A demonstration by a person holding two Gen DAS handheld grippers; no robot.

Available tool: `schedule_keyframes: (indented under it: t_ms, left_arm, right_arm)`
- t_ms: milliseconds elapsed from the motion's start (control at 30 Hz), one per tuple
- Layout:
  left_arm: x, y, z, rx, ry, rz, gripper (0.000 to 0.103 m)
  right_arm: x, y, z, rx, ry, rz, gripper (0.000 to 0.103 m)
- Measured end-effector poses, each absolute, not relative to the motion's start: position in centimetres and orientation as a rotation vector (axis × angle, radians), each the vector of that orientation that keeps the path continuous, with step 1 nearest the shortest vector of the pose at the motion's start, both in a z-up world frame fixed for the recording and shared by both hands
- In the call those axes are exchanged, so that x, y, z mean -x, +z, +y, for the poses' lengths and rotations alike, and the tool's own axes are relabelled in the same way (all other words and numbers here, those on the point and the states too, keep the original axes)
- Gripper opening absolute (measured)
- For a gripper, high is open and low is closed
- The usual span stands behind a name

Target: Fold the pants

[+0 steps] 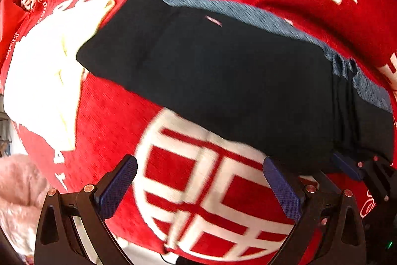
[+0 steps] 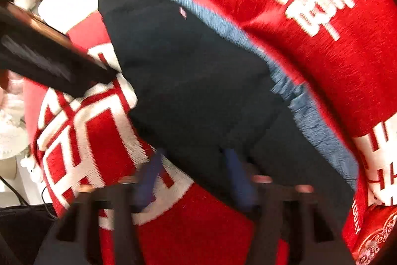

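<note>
The dark navy pants lie folded in a long band on the red blanket, with a blue-grey inner layer showing along the far edge. My left gripper is open and empty, just short of the pants' near edge; its right finger touches the edge. The right gripper shows at the right of that view, at the pants' near corner. In the right wrist view the pants fill the middle, and my right gripper is open and blurred, its fingers at the near edge.
A red blanket with large white characters covers the surface. A pink fluffy item lies at the lower left. The left gripper's body crosses the left of the right wrist view. A red patterned cushion sits at the lower right.
</note>
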State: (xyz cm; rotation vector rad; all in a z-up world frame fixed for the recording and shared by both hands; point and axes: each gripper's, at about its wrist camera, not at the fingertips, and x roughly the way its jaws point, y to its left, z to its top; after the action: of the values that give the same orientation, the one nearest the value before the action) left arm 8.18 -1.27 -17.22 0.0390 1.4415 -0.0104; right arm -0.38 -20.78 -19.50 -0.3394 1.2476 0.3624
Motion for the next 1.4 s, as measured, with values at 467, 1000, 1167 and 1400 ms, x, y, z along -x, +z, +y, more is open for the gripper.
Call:
schedule_keyframes:
  t_ms: [467,1000,1167,1400]
  left_arm:
    - [-10.0,-17.8,2.3,0.082,-0.098,1.453,0.102]
    - [-12.5,-19.4,6.1,0.167,-0.013,1.462,0.102]
    - [-12.9,-19.7,6.7,0.184,-0.009,1.463,0.102]
    - [-13.6,-19.6,7.4,0.198,-0.008,1.462,0.102]
  right_arm:
    - [-1.0,-13.6,-24.2,0.163,0.139,1.231,0.055]
    - [-2.3,-17.5,-24.8,0.028,0.046,1.427,0.053]
    - [-1.6,-16.2,-24.2,0.062,0.051,1.445,0.054]
    - [-2.2,-15.0,-21.7,0.057,0.131,1.429,0.054]
